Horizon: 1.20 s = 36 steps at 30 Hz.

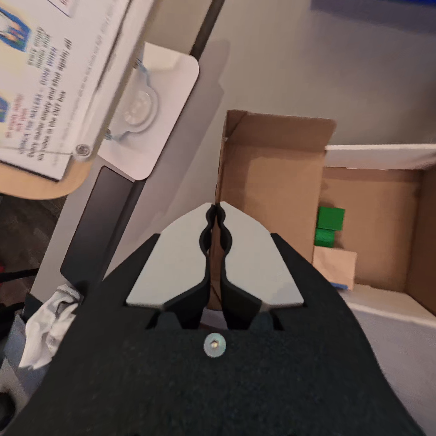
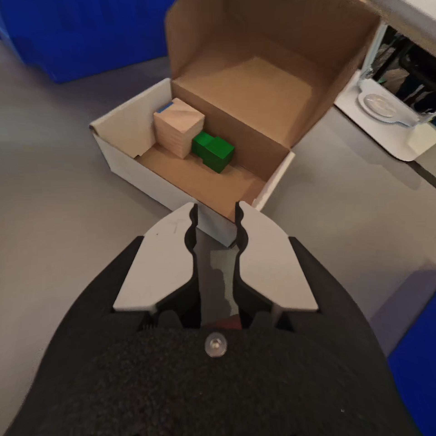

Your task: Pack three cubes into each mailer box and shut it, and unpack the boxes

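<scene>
Right gripper hangs empty, jaws a narrow way apart, just short of the mailer box on the grey desk; left gripper, jaws pinched on the box's side flap. Box open, holding a wooden cube against two green cubes: three in, so likely closing next, folding the lid down. Only the left view shows the printed sheet; only the right, the blue bin.

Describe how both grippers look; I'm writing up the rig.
Left gripper and right gripper match: textured black bodies, pale grey wedge fingers lined with wavy black pads, one silver screw at the centre. The right's grey finger bears a faint pencil-like mark. No cables visible.
</scene>
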{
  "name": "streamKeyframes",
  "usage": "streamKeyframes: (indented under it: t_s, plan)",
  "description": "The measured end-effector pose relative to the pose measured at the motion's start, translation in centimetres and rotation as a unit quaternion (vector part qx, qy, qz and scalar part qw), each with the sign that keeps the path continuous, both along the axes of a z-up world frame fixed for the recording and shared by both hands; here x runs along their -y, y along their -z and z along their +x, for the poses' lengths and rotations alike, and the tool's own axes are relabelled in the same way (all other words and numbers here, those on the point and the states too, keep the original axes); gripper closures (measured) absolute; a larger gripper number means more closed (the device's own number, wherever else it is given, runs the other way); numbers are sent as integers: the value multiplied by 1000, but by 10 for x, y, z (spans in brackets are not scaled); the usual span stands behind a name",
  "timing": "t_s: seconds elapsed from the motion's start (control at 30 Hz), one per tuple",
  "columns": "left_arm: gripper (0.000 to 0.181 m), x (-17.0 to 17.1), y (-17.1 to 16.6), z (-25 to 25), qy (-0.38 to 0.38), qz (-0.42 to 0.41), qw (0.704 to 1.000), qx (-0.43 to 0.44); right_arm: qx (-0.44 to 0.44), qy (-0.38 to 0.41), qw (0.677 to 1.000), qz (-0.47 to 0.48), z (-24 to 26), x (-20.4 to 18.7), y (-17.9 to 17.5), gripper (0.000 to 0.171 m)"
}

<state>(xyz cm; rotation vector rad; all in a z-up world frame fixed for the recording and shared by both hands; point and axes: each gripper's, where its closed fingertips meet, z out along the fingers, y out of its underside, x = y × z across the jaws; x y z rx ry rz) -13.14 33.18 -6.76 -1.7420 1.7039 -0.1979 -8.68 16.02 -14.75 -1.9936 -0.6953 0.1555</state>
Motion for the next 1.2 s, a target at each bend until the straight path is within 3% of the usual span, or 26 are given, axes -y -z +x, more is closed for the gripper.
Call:
streamKeyframes:
  t_s: [0.03, 0.1, 0.2, 0.3, 0.37, 0.43, 0.57, 0.73, 0.97, 1.2]
  plan:
    - [179, 7, -10, -7, -8, 11, 1000, 22, -1, 5, 1000, -3, 4, 1, -1, 140]
    - [149, 24, -27, -22, -25, 26, 997, 62, -23, 11, 999, -28, 8, 6, -2, 130]
    - [121, 65, -55, -51, -58, 42, 987, 141, -60, 19, 997, -52, 13, 15, -10, 123]
    - [124, 125, -69, -76, -59, 17, 965, 255, -108, 21, 992, -63, 11, 27, -20, 120]
    - [133, 161, -55, -81, -51, -19, 949, 312, -131, 17, 989, -65, 5, 33, -24, 121]
    - [129, 176, -28, -79, -73, -28, 941, 330, -117, 16, 991, -61, -1, 35, -21, 122]
    - [94, 173, 26, -69, -131, -8, 947, 294, -79, 5, 995, -58, -16, 34, -10, 125]
    - [70, 152, 51, -64, -170, -24, 944, 281, -76, -12, 994, -73, -30, 39, 2, 125]
    - [58, 137, 73, -46, -179, -73, 951, 243, -87, -11, 992, -90, -27, 41, 11, 125]
    - [62, 135, 91, -34, -174, -127, 951, 222, -101, -27, 989, -101, -39, 37, 4, 126]
